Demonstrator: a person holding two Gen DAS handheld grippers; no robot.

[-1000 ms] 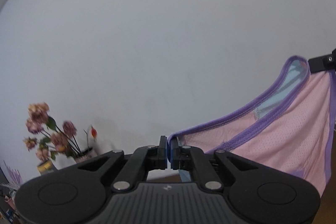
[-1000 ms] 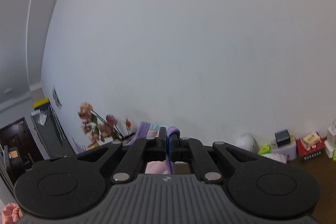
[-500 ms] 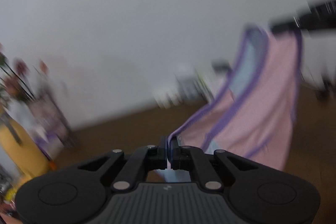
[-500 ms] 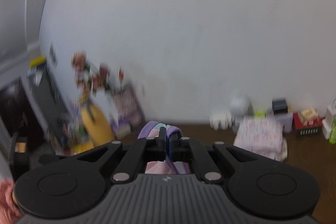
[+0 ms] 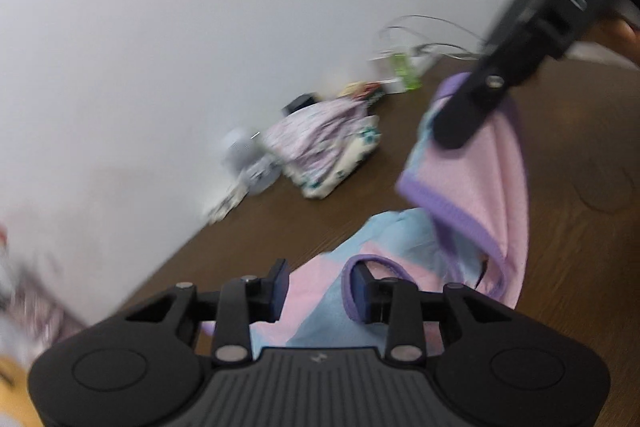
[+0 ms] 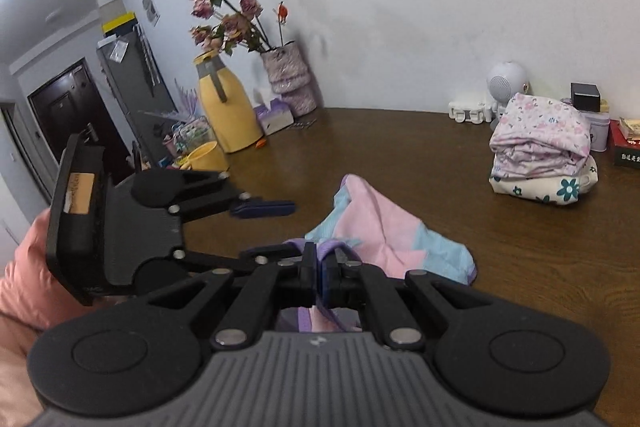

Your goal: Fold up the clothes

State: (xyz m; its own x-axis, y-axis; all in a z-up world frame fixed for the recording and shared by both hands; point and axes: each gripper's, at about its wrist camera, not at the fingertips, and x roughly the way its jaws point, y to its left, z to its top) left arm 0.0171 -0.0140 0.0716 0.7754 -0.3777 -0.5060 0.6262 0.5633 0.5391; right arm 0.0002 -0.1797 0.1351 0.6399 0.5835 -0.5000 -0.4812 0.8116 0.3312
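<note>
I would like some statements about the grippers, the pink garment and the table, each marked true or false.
1. The left gripper is open. True.
2. The right gripper is open and holds nothing. False: it is shut on the purple edge of the pink garment.
3. The pink garment hangs fully in the air. False: part of it lies on the table.
4. A stack of folded clothes sits on the table. True.

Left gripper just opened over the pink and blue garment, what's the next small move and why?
Probably lower the right gripper and release: it is shut on the purple hem, the garment partly lies on the table, and the left gripper is open.
</note>
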